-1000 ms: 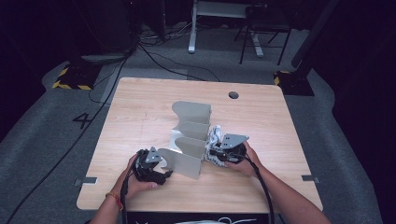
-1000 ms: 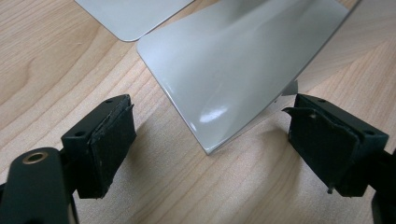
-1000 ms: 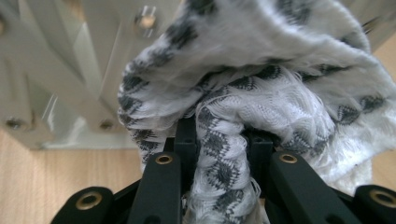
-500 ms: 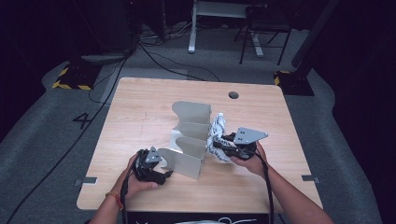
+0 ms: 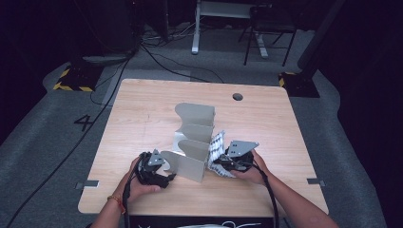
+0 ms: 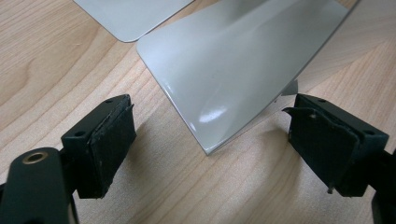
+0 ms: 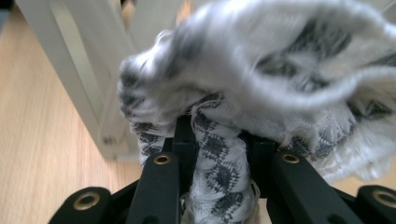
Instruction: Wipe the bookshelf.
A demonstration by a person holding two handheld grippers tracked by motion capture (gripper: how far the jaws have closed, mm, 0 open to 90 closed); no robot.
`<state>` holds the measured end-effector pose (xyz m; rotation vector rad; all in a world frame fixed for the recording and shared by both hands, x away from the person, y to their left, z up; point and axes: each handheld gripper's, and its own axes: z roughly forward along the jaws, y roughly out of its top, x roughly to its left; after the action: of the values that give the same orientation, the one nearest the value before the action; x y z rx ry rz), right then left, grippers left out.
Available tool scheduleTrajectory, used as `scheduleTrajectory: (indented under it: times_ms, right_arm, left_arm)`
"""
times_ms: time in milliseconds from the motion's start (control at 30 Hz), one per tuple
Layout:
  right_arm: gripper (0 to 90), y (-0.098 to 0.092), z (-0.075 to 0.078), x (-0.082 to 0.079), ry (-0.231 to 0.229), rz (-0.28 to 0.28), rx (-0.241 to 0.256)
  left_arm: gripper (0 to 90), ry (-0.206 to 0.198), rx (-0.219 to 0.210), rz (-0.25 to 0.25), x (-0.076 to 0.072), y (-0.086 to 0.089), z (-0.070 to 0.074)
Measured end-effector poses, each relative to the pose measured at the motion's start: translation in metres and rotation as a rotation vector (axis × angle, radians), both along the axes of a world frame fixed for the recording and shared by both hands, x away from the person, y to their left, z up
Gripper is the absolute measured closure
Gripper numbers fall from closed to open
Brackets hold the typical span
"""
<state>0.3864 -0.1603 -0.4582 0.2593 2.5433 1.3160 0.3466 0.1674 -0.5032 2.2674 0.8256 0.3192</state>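
High view: the grey metal rack [image 5: 192, 142] stands mid-surface; the patterned cloth [image 5: 216, 148] hangs at its 3 o'clock side.

Left gripper view: the left tool [image 6: 210, 140] is open around a stiff, slick divider edge.

Right gripper view: the right tool [image 7: 217, 140] is clamped on the cloth [image 7: 261, 79], which looks soft, light and limp; grip bunched folds.

Bright light on the table [image 5: 142, 109], dark surroundings; glare on the rack [image 6: 233, 70], cloth [image 7: 280, 70] blurred
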Motion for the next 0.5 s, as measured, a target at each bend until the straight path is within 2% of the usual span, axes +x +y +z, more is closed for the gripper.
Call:
scheduleTrajectory:
  times_ms: [67,167,300,333,433,500]
  right_arm:
    - [72.6,0.003,-0.007,0.001,0.001,0.0,-0.043]
    - [72.5,0.006,-0.015,0.004,0.006,-0.008,-0.075]
    - [73.3,0.005,-0.011,0.003,-0.014,-0.011,-0.079]
    - [73.5,0.003,-0.007,0.002,-0.028,-0.013,-0.071]
    - [73.8,-0.002,0.008,-0.001,-0.03,-0.016,0.002]
    - [74.0,-0.005,0.02,-0.008,-0.052,-0.003,0.043]
  left_arm:
    - [14.8,-0.001,0.001,0.0,0.0,0.0,0.0]
    - [14.8,-0.001,0.0,0.0,0.0,0.0,0.0]
    - [14.8,-0.002,0.001,0.001,0.0,0.0,0.0]
    - [14.8,-0.002,0.0,0.002,0.0,0.0,0.0]
    - [14.8,-0.006,0.0,0.0,0.0,0.0,0.0]
    - [14.8,-0.004,-0.001,-0.001,0.0,0.0,0.0]
